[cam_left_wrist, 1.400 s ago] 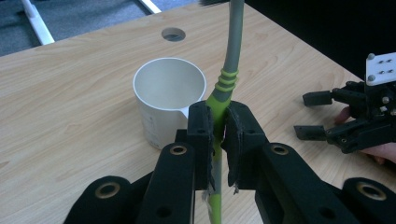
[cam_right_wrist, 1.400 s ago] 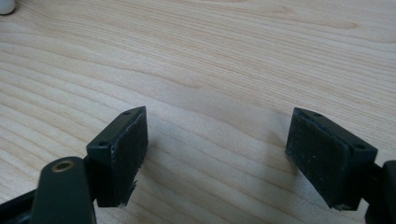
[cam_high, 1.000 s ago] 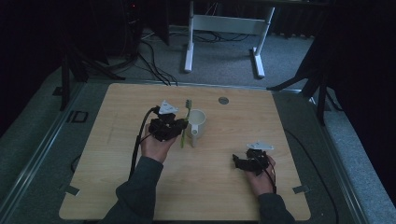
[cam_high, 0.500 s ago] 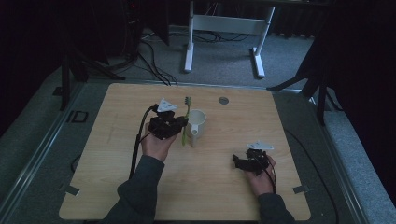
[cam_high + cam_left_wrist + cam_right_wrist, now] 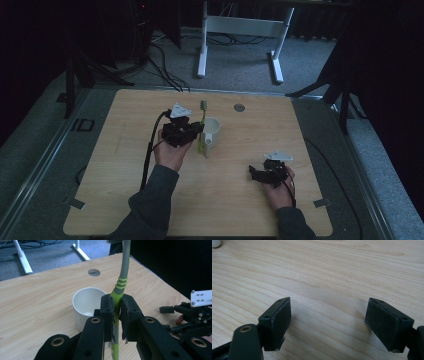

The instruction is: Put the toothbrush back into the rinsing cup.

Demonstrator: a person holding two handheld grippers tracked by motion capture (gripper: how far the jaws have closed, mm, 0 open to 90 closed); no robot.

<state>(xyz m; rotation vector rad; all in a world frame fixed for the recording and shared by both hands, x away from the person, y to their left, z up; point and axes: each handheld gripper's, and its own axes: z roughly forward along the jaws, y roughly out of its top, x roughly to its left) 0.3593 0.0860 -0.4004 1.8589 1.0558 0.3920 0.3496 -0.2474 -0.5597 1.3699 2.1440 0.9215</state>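
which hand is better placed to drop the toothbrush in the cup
Left. The left gripper is shut on the toothbrush, right beside the cup. The right gripper is open with nothing between its jaws, low over bare table, away from the cup.

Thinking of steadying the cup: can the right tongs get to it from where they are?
Probably yes. The right tongs are open and empty, with bare table between them and the cup. The left tongs, holding the toothbrush, crowd only its far side.
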